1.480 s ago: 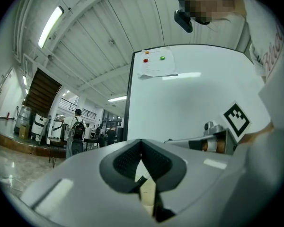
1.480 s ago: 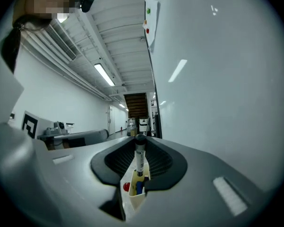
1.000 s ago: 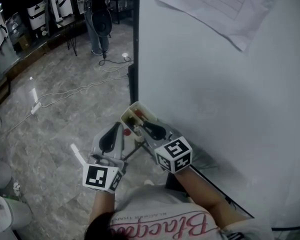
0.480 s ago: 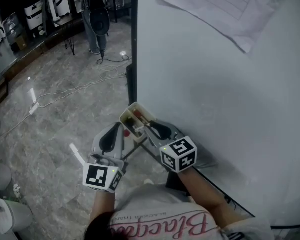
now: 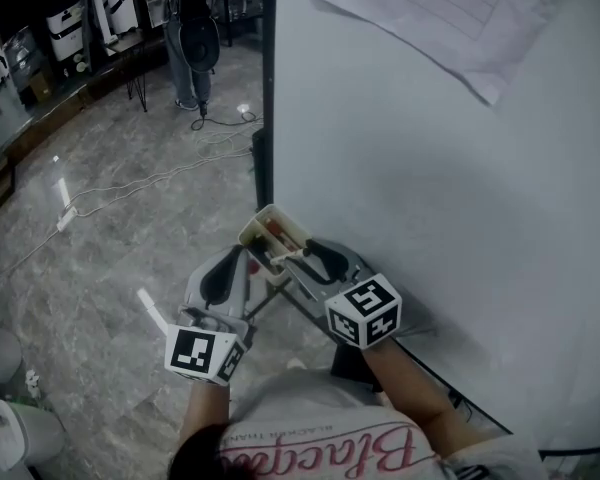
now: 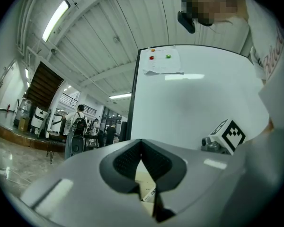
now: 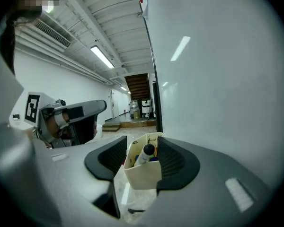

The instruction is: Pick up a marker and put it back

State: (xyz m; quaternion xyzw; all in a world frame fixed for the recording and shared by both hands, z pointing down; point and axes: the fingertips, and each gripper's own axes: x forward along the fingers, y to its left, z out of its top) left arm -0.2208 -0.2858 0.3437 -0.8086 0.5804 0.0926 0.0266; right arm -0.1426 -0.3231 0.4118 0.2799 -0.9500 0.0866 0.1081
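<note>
A cream marker holder [image 5: 252, 230] hangs at the whiteboard's lower left corner. A marker [image 7: 144, 154] with a black cap leans inside it, beside other coloured markers. My right gripper [image 5: 281, 257] sits just behind the holder. Its jaws have just been opening and now stand wide, and the holder [image 7: 143, 173] and the marker show in the gap. Neither pad presses on the marker. My left gripper [image 5: 227, 260] hovers to the left of the holder, shut and with nothing in it. In the left gripper view its pads [image 6: 130, 161] meet at the tips.
The whiteboard [image 5: 430, 168] fills the right side, with a paper sheet [image 5: 430, 8] pinned near its top. Cables [image 5: 130, 183] trail over the tiled floor. A person with a backpack [image 5: 195, 28] stands far off. White bins [image 5: 15, 423] stand at the lower left.
The right gripper has drawn back a little toward the lower right and its jaws have spread. The marker stays in the holder. The left gripper has not moved.
</note>
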